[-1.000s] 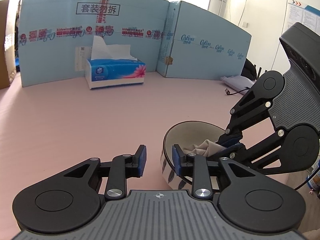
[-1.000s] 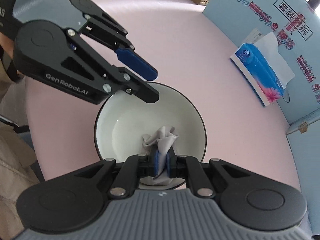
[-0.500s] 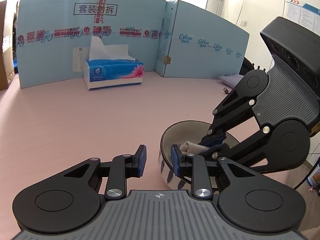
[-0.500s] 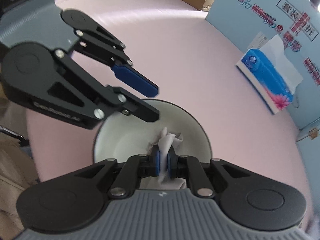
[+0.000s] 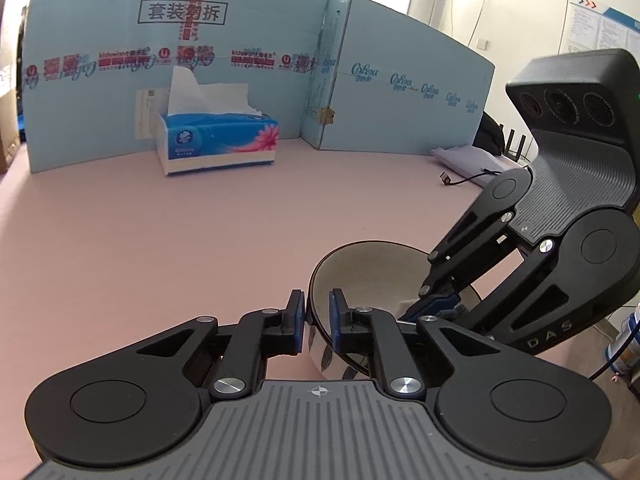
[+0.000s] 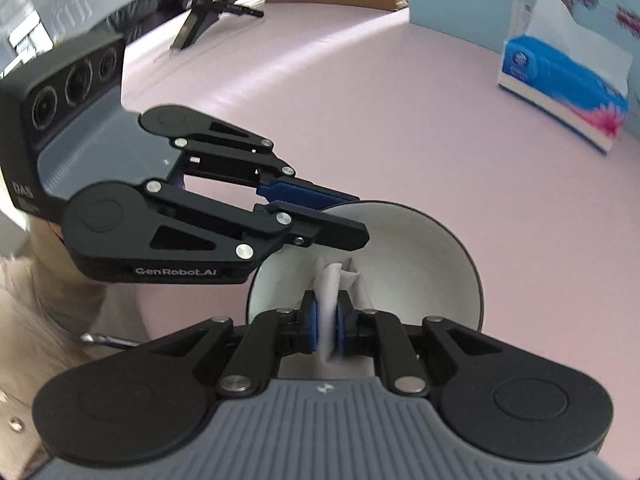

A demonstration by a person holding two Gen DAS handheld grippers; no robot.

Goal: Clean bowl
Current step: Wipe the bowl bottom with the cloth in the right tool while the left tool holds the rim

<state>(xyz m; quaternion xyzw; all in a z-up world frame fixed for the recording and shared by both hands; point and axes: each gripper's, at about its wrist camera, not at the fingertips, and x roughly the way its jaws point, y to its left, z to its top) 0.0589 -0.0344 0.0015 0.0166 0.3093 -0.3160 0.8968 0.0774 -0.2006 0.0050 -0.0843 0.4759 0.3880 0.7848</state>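
A bowl [image 5: 360, 272] with a dark outside and white inside [image 6: 420, 264] stands on the pink table. My left gripper [image 5: 316, 318] straddles its near rim, one pad outside the wall and one inside, and its jaws are closing on that rim. From the right wrist view the left gripper [image 6: 356, 218] reaches over the bowl's left edge. My right gripper [image 6: 328, 320] is shut on a crumpled white tissue [image 6: 334, 276] and dips into the bowl [image 5: 436, 304] near its right side.
A blue tissue box [image 5: 218, 144] with a sheet sticking up stands at the back, before a light blue cardboard wall [image 5: 240, 40]. A black cable [image 5: 460, 180] lies at the far right. A person's beige sleeve [image 6: 48, 320] is at the left.
The left jaws have narrowed from wide apart to close around the bowl's rim. The right gripper has rolled and shifted across the bowl with the tissue in it.
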